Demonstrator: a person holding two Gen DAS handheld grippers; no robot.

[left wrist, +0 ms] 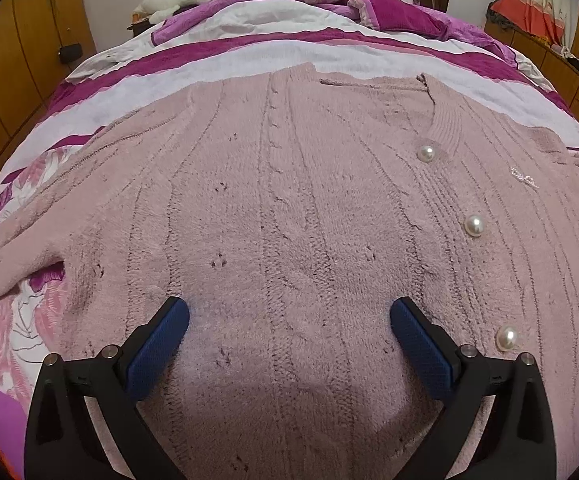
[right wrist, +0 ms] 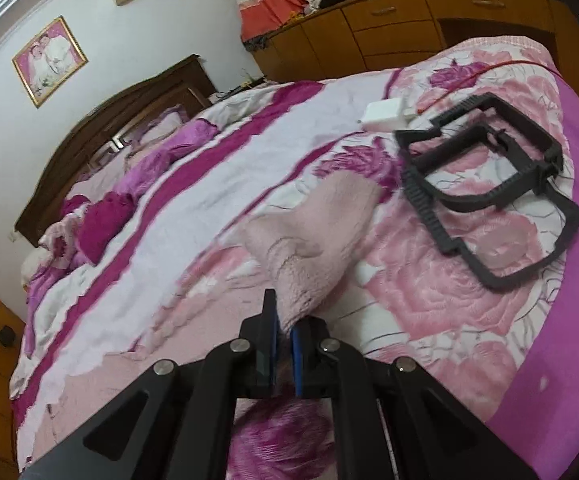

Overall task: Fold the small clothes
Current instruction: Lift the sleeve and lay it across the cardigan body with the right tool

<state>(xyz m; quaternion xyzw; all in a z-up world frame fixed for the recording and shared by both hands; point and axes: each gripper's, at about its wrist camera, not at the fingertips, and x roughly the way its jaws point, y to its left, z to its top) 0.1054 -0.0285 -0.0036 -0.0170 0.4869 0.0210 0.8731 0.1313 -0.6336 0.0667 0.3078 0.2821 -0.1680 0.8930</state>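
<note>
No legible writing — right tool pinches pink cardigan sleeve.

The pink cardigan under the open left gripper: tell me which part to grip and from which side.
Grip the pink cardigan at its sleeve, which lies loose off the body toward the left. Bring the left gripper from above, pads astride the sleeve's edge, probably near the cuff. The flat, spread body offers no fold to pinch; the right gripper already pinches the other sleeve.

Black frames, white charger
</note>
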